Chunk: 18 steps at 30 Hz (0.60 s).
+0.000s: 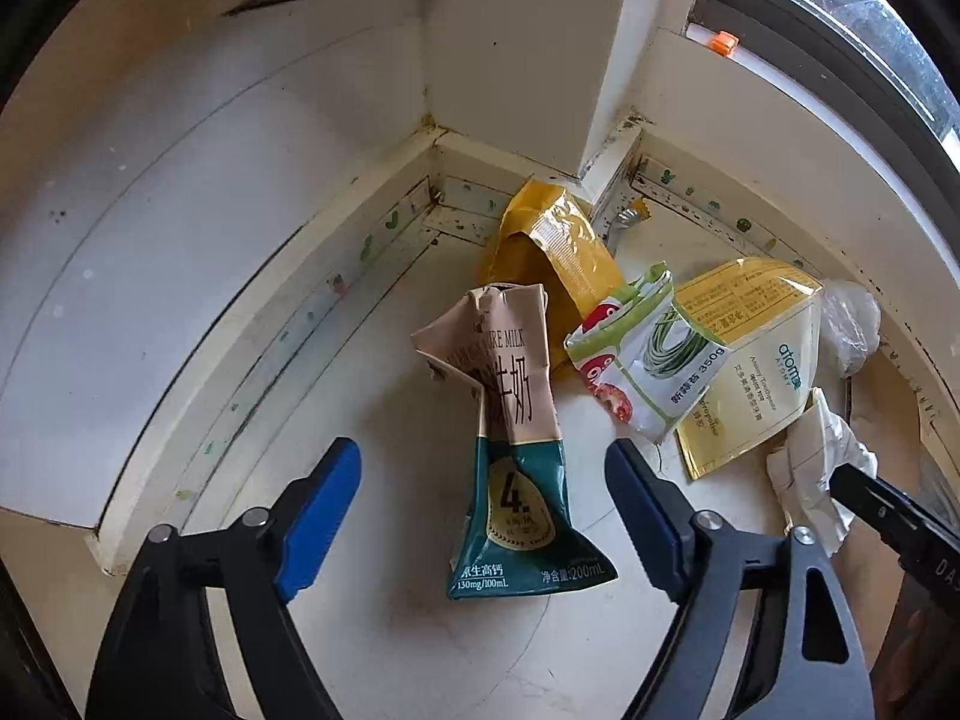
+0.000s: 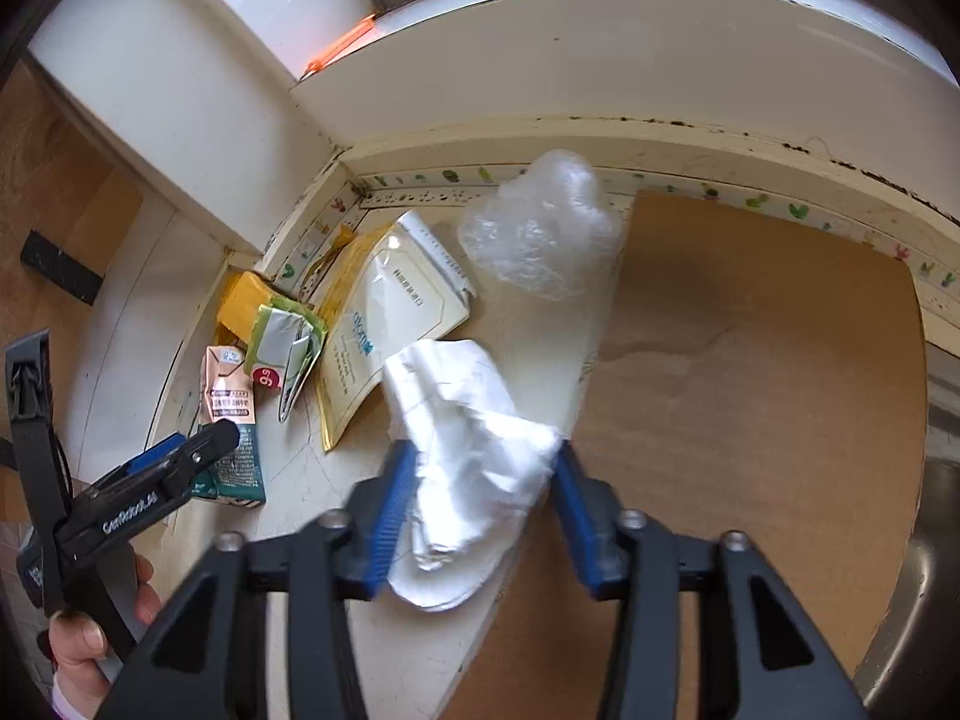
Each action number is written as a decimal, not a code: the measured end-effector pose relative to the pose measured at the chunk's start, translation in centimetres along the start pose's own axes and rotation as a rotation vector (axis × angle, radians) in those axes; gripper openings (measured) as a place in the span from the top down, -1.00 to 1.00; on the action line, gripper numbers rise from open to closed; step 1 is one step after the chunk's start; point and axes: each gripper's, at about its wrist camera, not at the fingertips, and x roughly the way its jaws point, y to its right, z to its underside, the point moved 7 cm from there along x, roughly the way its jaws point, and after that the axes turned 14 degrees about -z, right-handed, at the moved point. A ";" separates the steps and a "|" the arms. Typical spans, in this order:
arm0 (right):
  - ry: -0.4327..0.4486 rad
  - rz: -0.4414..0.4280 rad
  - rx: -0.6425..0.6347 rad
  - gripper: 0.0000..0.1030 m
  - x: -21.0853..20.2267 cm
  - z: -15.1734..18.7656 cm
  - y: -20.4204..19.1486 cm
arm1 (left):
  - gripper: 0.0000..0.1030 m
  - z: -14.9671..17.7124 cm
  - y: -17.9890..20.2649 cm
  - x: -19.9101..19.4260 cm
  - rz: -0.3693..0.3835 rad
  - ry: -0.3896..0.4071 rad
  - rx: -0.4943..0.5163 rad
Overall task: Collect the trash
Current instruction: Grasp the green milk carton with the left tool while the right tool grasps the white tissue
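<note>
A crushed milk carton (image 1: 516,450) lies on the white counter between the open fingers of my left gripper (image 1: 483,516), which do not touch it. The carton also shows in the right wrist view (image 2: 234,420), with the left gripper (image 2: 180,462) over it. My right gripper (image 2: 480,516) has its jaws around a crumpled white paper (image 2: 474,456), both pads touching its sides. The paper and a right finger show in the left wrist view (image 1: 810,468). Beyond lie an orange pouch (image 1: 552,246), a green-and-red packet (image 1: 642,360), a yellow atomy pouch (image 1: 750,360) and a clear plastic wrap (image 2: 540,228).
The trash lies in a counter corner bounded by a raised white ledge (image 1: 336,276) and a pillar (image 1: 522,48). A brown board (image 2: 750,390) covers the counter to the right. A metal sink rim (image 2: 924,600) is at the far right. A window (image 1: 870,12) is above.
</note>
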 end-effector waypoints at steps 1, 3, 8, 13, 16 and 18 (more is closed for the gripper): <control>-0.015 -0.001 -0.007 0.48 0.3 0.2 -0.2 | -0.30 0.1 0.1 0.3 0.017 -0.013 -0.005; -0.009 -0.002 -0.017 0.49 0.4 0.5 -0.4 | 0.15 0.3 0.4 0.6 0.042 -0.037 -0.011; 0.026 -0.014 -0.030 0.64 -0.8 1.1 -0.9 | 0.41 0.8 0.5 0.0 0.073 -0.027 -0.026; 0.053 -0.033 -0.044 0.71 -2.5 1.7 -2.0 | 0.42 1.7 0.5 -2.0 0.097 0.001 -0.009; 0.063 -0.043 -0.051 0.71 -3.3 2.3 -2.8 | 0.42 2.4 0.5 -3.7 0.119 0.026 -0.002; 0.070 -0.048 -0.053 0.71 -3.8 3.0 -3.4 | 0.42 3.0 0.5 -5.1 0.137 0.044 0.002</control>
